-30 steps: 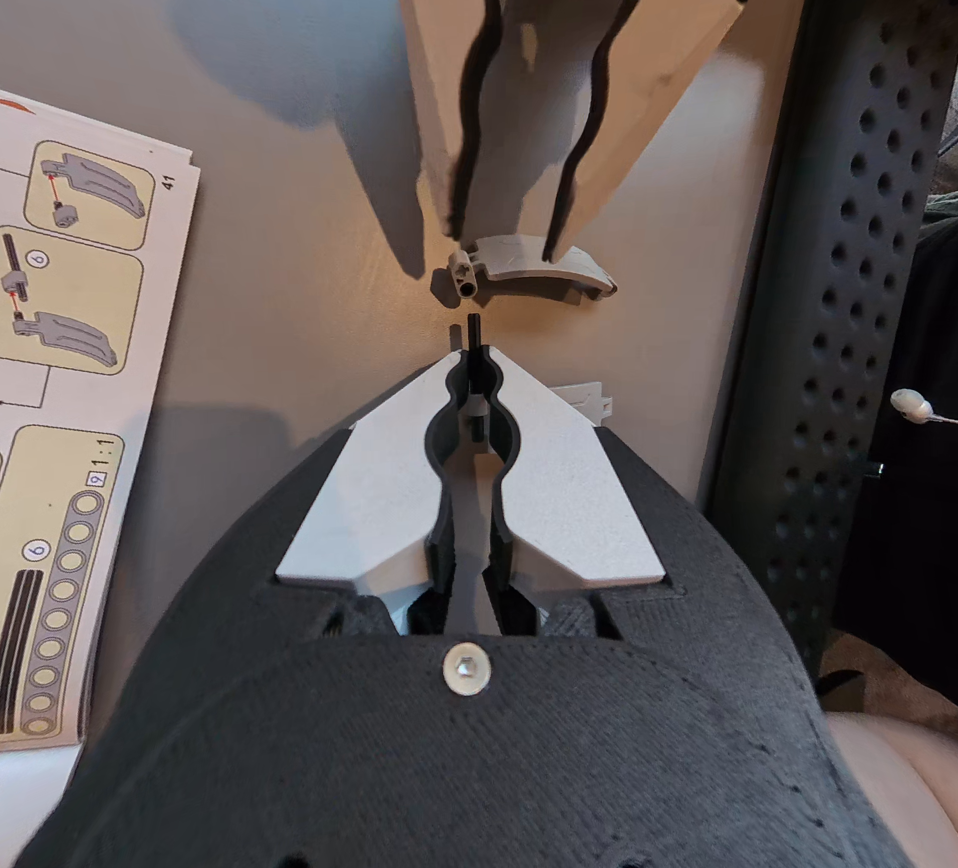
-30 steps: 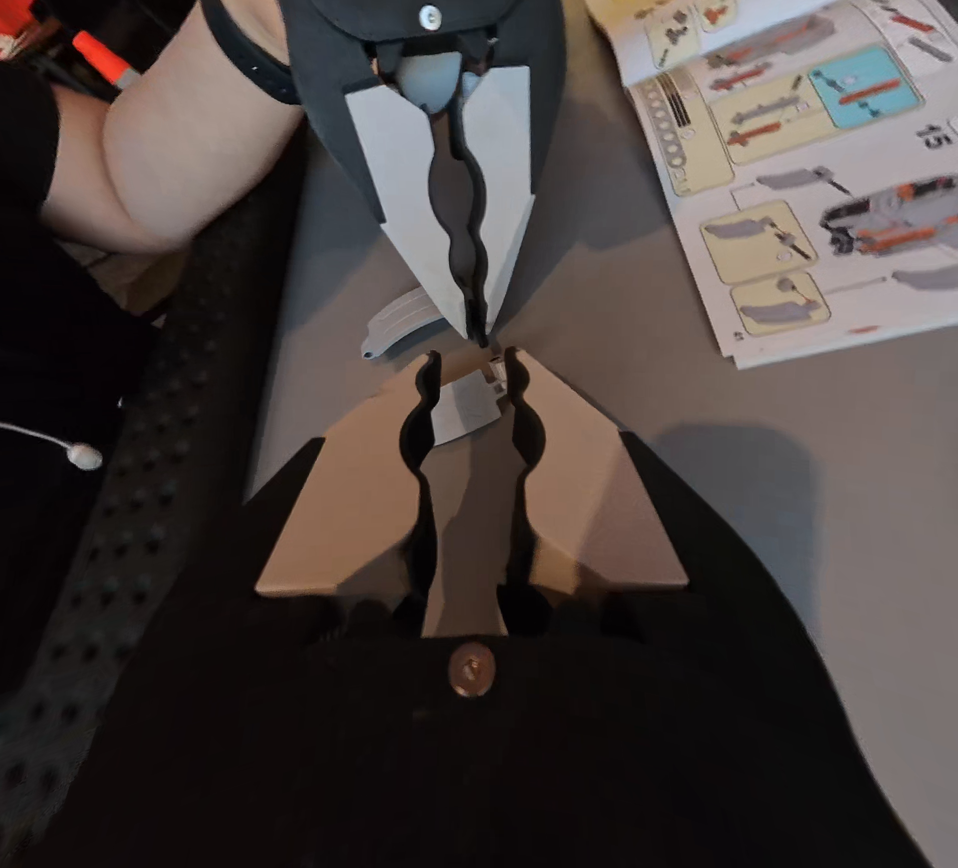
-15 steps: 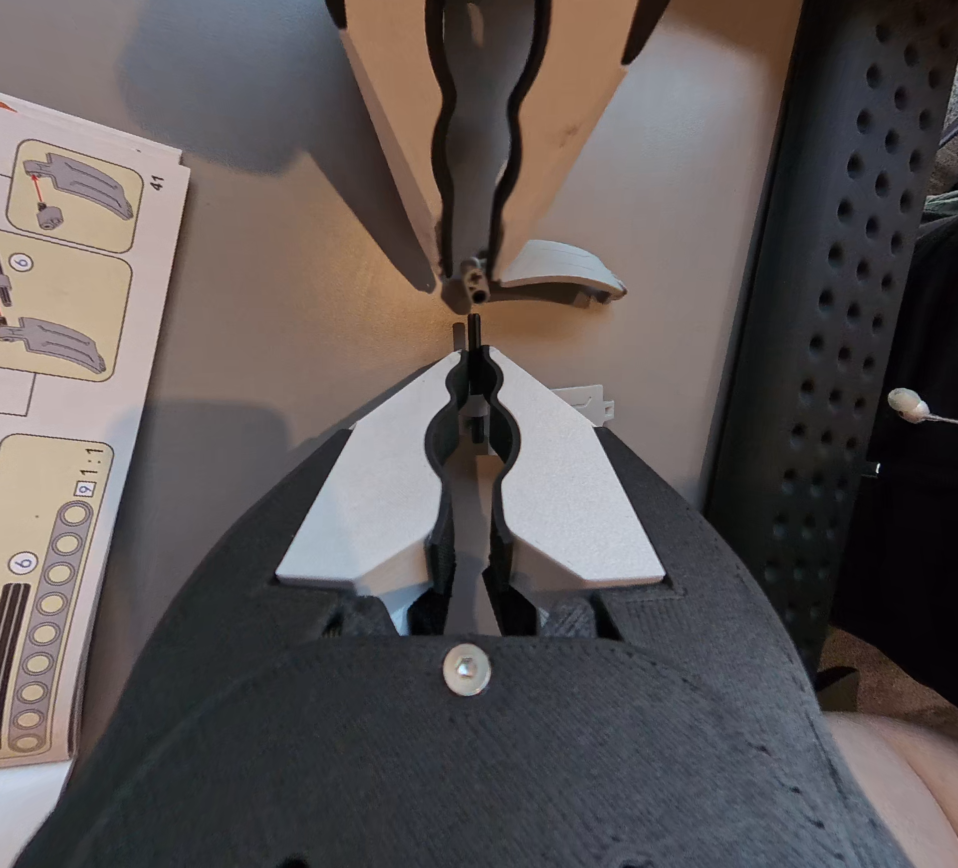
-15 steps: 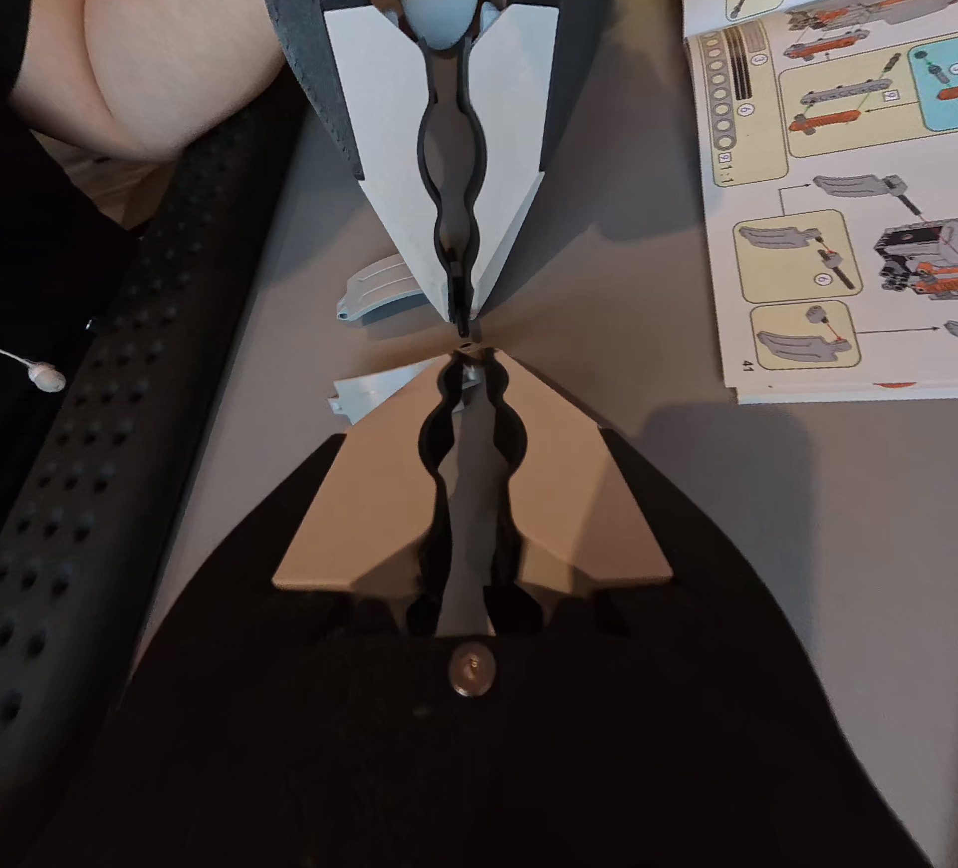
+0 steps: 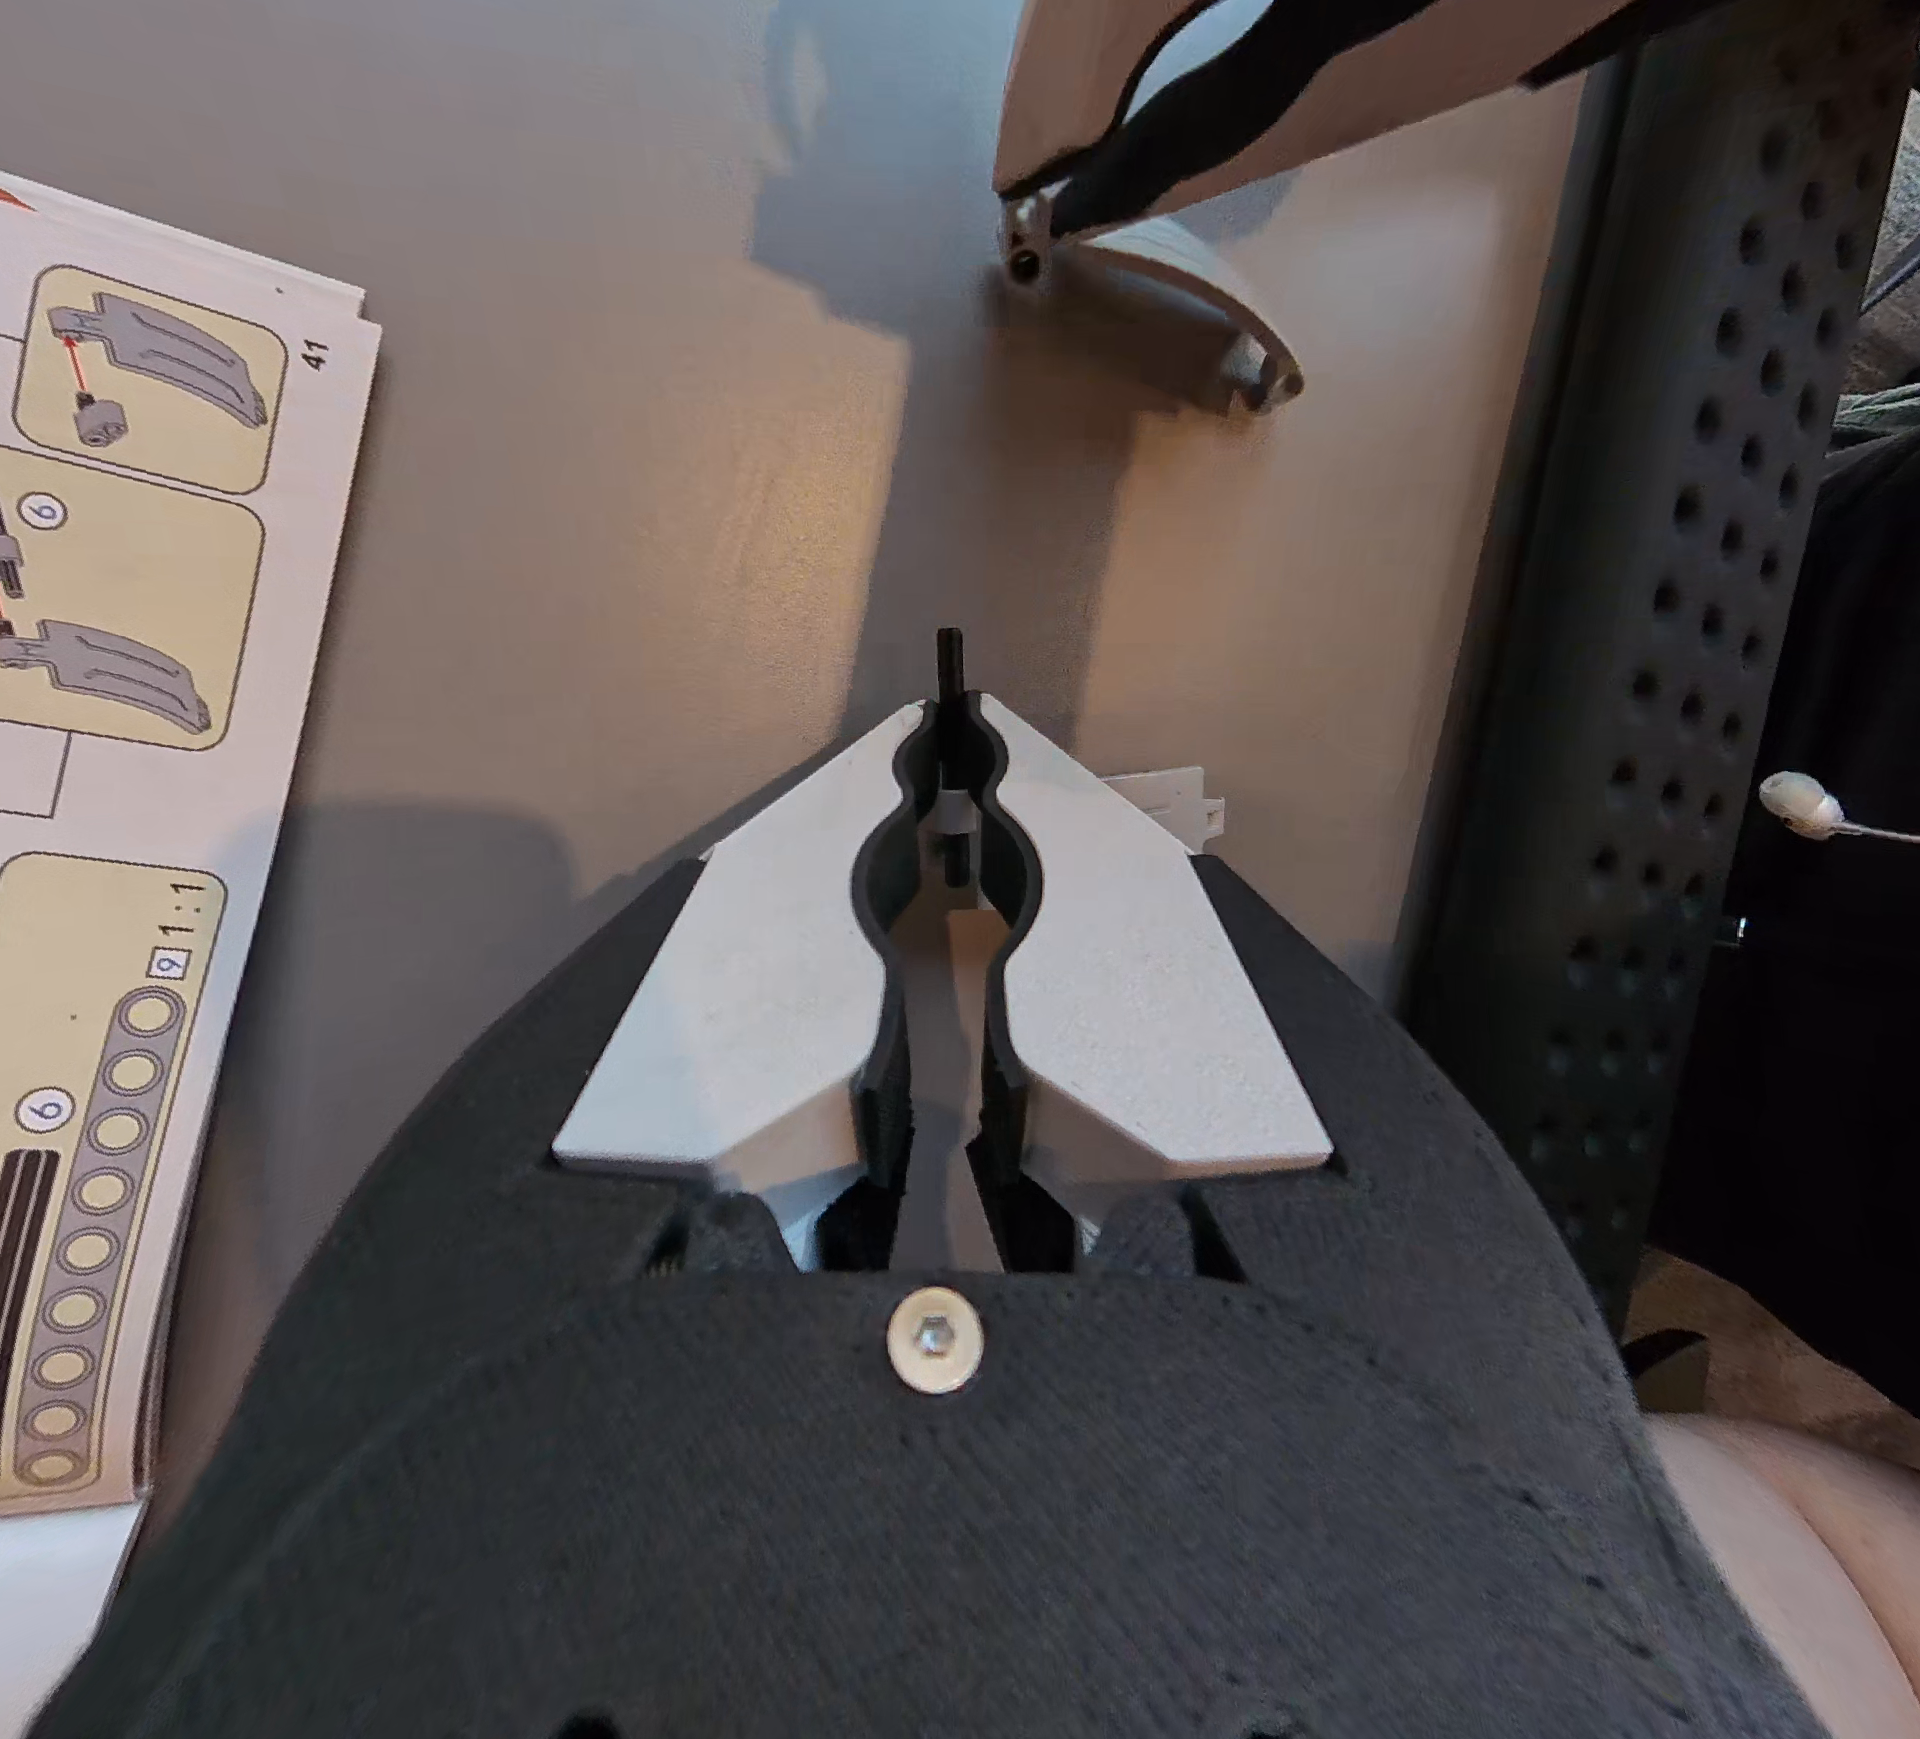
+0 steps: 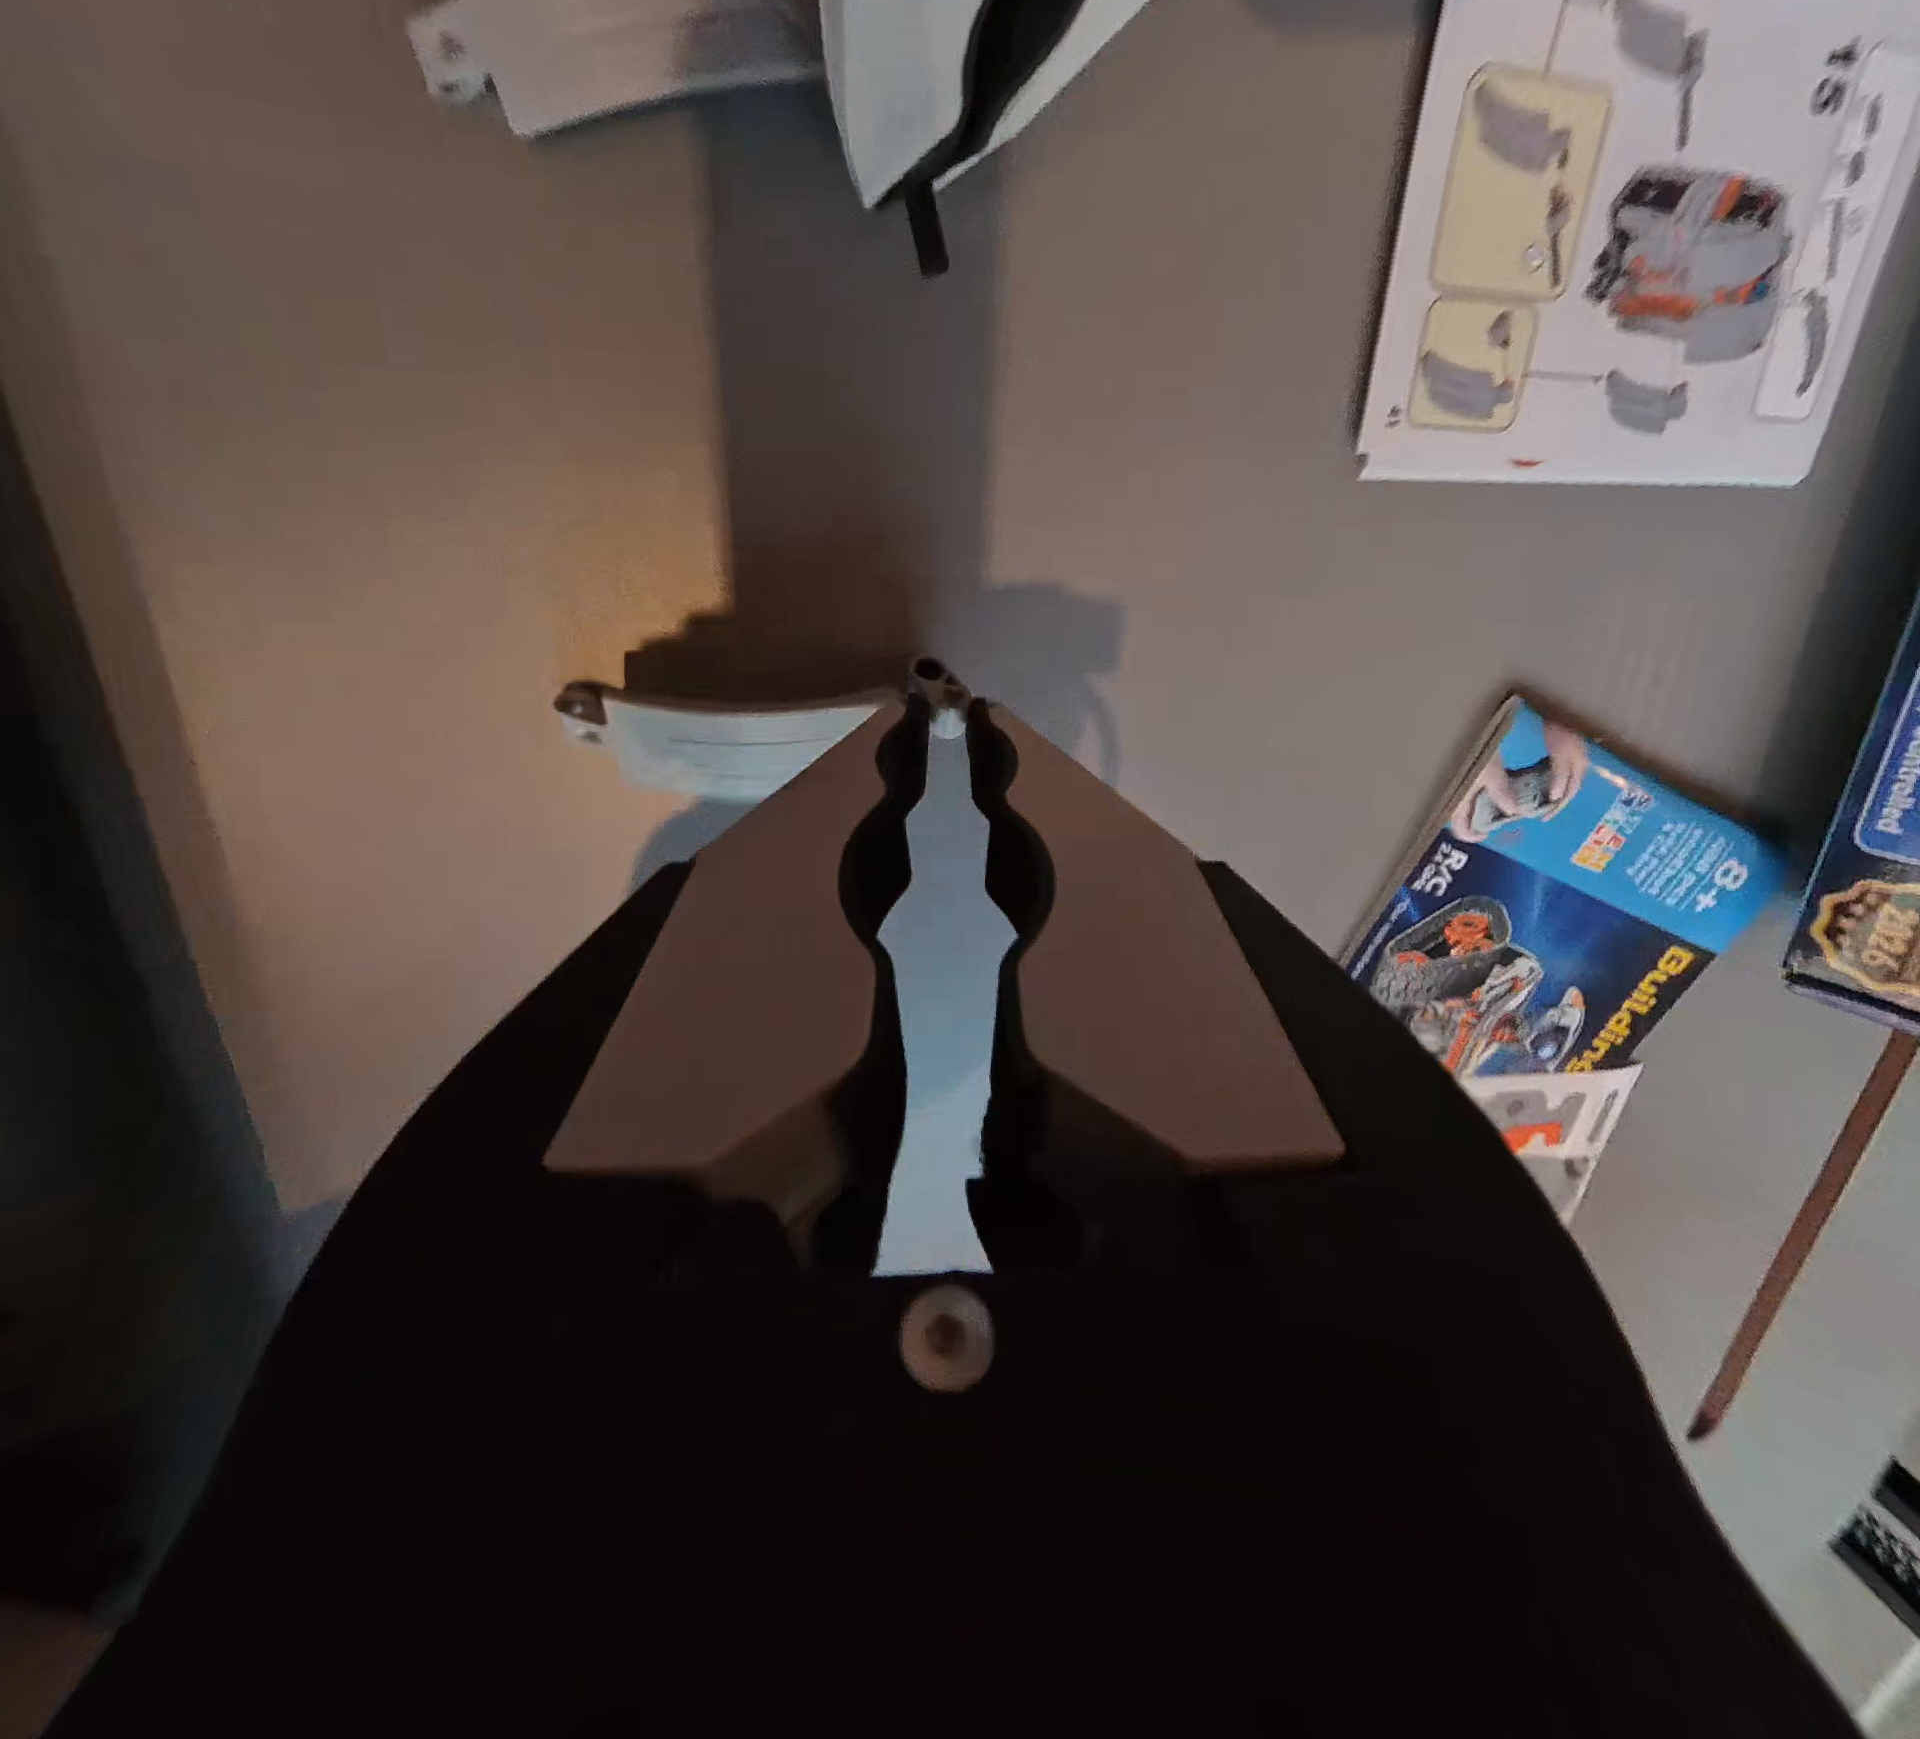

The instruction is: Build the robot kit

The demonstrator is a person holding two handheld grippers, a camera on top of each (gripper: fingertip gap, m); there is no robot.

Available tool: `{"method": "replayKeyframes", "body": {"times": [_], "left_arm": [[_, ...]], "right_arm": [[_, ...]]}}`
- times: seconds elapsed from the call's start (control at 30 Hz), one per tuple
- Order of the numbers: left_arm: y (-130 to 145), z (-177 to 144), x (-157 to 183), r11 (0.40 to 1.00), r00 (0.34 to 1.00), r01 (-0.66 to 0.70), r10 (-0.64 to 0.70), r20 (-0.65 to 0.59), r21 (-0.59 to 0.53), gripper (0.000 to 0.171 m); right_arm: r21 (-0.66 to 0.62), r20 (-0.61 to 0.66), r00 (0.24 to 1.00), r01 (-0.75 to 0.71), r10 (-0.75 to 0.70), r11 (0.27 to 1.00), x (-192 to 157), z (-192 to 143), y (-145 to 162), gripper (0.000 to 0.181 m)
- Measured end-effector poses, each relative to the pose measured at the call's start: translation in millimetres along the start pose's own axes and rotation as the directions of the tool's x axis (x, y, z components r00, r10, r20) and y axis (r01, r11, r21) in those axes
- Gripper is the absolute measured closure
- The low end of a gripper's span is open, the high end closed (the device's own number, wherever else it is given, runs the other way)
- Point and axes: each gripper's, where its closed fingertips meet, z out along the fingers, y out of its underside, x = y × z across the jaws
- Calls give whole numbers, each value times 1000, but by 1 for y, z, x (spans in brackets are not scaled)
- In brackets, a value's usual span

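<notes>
Two small parts are held clear of the grey tabletop [image 5: 582,131], one in each gripper. The left gripper [image 5: 951,713] has its fingers pressed together on a black axle pin [image 5: 950,666], whose tip sticks out past the fingertips, free to enter a hole. The right gripper [image 6: 940,715] pinches the round socket end of a curved grey panel [image 6: 717,739], so the panel's long body hangs out to one side and the socket's open hole stays uncovered. The pin tip and the socket are well apart. A second curved grey panel [image 6: 613,16] lies on the table beyond the left gripper. An open instruction booklet [image 5: 135,754] lies flat nearby, its diagrams readable from the grippers' side, and printed boxes [image 6: 1558,931] sit further off.
</notes>
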Motion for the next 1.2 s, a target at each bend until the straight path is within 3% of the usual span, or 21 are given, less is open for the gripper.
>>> {"method": "replayKeyframes", "body": {"times": [0.23,0.37,0.43,0.53,0.63,0.67,0.77,1.2], "left_arm": [[0,-1,-1,1000,1000,8,-8,3,3,170],[1,0,-1,1000,1000,10,-10,-1,-5,170],[2,0,-1,1000,1000,9,-9,0,-7,170],[1,0,0,1000,1000,5,-5,0,-6,170],[1,1,0,1000,1000,6,-6,-6,-3,170],[1,1,-1,1000,1000,8,-8,-9,-2,170],[0,2,0,1000,1000,13,-13,-21,-1,170],[-1,3,1,1000,1000,6,-6,-15,-3,170]], "right_arm": [[17,-7,995,-96,96,995,8,5,6,174],[215,114,981,-178,156,960,5,-3,-3,156],[350,179,963,-252,199,902,9,-10,-4,156],[563,284,933,-349,222,749,12,-22,-4,157],[657,455,859,-503,237,562,7,-34,-6,158],[656,464,848,-523,256,544,8,-30,-3,160],[620,428,860,-502,277,602,8,-15,4,163],[534,431,859,-490,277,689,-1,2,1,172]]}}
